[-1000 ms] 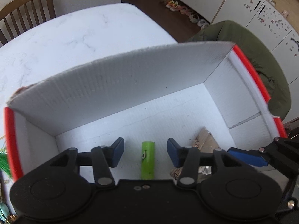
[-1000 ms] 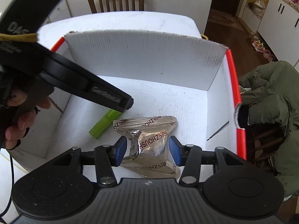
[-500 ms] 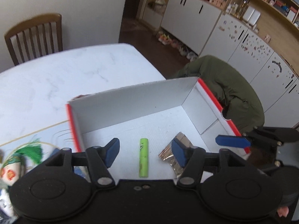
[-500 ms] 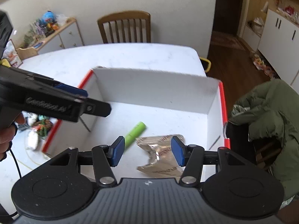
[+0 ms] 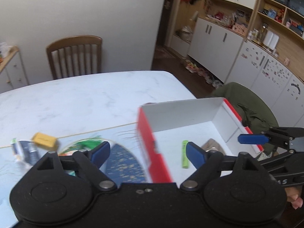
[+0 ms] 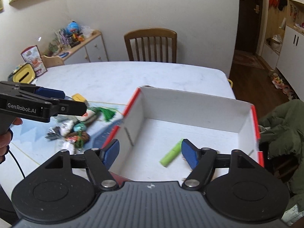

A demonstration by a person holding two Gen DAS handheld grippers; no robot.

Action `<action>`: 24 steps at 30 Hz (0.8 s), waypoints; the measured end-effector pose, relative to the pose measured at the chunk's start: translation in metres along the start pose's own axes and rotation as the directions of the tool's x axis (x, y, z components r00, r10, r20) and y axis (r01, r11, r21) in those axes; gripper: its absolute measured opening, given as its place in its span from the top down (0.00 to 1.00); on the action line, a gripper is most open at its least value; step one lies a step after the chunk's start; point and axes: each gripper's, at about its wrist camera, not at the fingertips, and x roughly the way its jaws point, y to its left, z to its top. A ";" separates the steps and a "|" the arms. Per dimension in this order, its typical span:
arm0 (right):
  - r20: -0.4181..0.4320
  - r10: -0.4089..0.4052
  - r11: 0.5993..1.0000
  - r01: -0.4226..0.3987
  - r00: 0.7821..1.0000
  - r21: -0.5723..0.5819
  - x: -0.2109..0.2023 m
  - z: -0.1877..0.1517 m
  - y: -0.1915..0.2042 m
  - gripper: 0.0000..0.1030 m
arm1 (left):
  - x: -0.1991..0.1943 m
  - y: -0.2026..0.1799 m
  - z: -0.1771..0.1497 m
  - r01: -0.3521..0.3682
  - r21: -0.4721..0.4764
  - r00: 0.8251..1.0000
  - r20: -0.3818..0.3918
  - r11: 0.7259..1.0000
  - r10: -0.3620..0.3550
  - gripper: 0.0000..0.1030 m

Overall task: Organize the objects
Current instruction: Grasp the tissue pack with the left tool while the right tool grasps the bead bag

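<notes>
A: Grippers first: your left gripper (image 5: 146,152) is spread wide and empty above the box's red wall; your right gripper (image 6: 150,152) is likewise released, holding nothing.

B: And the box (image 6: 190,104)?

A: On the table (image 6: 133,74), with a green tube (image 6: 171,154) and a foil packet (image 5: 210,144) lying on its floor (two items stowed, by the look of it).

B: So you're between picks?

A: I'd judge so. The loose clutter (image 6: 76,131) sits on the mat left of the box, with a yellow block (image 5: 44,139) nearby. Next, lower one gripper over a single piece and close on it.
</notes>
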 end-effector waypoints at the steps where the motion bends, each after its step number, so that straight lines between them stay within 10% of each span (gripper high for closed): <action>1: 0.004 0.003 1.000 -0.003 1.000 0.002 -0.001 0.000 0.006 0.29 | -0.006 0.008 -0.003 -0.004 -0.006 1.000 0.006 1.000 0.004 0.13; 24: -0.065 0.043 0.999 -0.041 0.997 0.028 0.060 -0.008 0.153 0.20 | -0.039 0.193 -0.044 -0.225 -0.106 0.974 -0.005 0.969 0.226 0.00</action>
